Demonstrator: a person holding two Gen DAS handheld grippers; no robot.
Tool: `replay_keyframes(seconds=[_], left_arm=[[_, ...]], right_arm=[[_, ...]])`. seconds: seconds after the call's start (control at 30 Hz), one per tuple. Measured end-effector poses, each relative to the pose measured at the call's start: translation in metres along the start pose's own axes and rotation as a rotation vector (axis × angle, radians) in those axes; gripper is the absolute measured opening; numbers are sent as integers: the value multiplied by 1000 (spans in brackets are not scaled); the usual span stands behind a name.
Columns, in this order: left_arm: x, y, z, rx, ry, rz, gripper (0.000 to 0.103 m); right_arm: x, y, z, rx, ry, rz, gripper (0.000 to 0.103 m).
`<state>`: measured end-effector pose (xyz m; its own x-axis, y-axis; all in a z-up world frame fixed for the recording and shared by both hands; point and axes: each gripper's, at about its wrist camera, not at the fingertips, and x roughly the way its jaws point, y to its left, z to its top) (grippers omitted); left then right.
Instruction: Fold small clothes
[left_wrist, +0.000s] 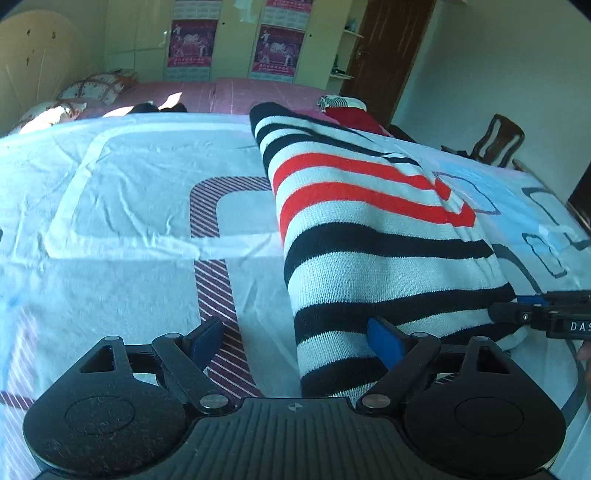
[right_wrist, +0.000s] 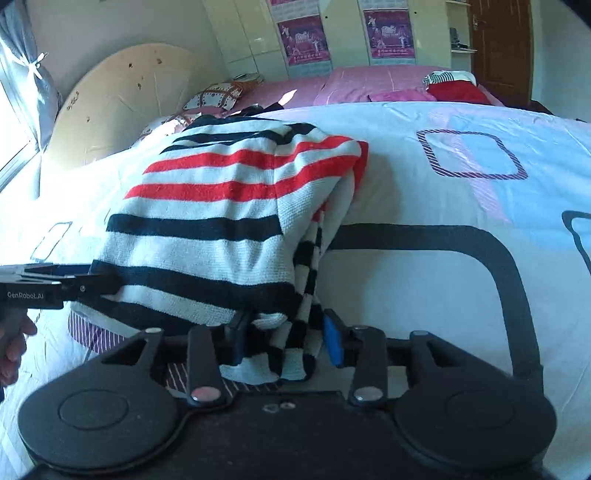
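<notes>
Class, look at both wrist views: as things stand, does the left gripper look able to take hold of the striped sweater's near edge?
Probably yes. The left gripper stands open, and the striped sweater has its near left edge already lying between the fingers, with only the bedsheet under it. Nothing blocks it; the right gripper is at the opposite corner.

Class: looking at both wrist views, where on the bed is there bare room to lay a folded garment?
Bare sheet lies left of the striped sweater, and more bare sheet right of it in the right wrist view. Crowded: the near hem, where the left gripper and right gripper work, and the far red clothes.
</notes>
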<state>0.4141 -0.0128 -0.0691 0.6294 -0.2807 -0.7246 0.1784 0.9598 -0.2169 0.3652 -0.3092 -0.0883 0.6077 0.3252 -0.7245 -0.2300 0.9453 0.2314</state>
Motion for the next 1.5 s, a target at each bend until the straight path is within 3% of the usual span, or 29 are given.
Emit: replay_keyframes(seconds=[0.37,0.53,0.6,0.67,0.7,0.73,0.83,0.97,1.1,1.2,1.3,1.4,1.5], left_arm=[[-6,-7,2,-17,17,52,87],[-6,-4,2,-4,15,35,87],[-14,-6,2,4,8,51,87],[-26,-9,-2,13,-20,34,87],[-27,-10,-5,33,-15,46,87],[-23,-10,-9,51,5,59,87],[-22,1,-9,-15,29,21,87],[-40,8,-1,-17,-32,-65,87],[-35,28,13,-92,-51,-187,87],[-16,44,24,-171,-14,-291,87],[9,57,29,-275,46,-400,87],[20,55,33,-305,40,-429,87],[34,52,37,-319,61,-410,87]], right_arm=[[-1,-2,4,41,28,-11,44],[0,-2,0,79,17,-61,60],[-6,1,0,83,15,-79,59],[-20,7,-3,80,-15,-72,49],[-23,10,-7,74,-21,-72,49],[-17,10,-11,70,13,-83,49],[-16,4,-11,132,33,-67,50],[-46,1,-5,173,-67,-7,51],[-48,-27,-2,302,-126,66,53],[-35,-45,6,366,-133,114,64],[-18,-58,14,401,-117,163,64],[0,-65,21,409,-88,216,63],[15,-74,28,430,-64,269,63]])
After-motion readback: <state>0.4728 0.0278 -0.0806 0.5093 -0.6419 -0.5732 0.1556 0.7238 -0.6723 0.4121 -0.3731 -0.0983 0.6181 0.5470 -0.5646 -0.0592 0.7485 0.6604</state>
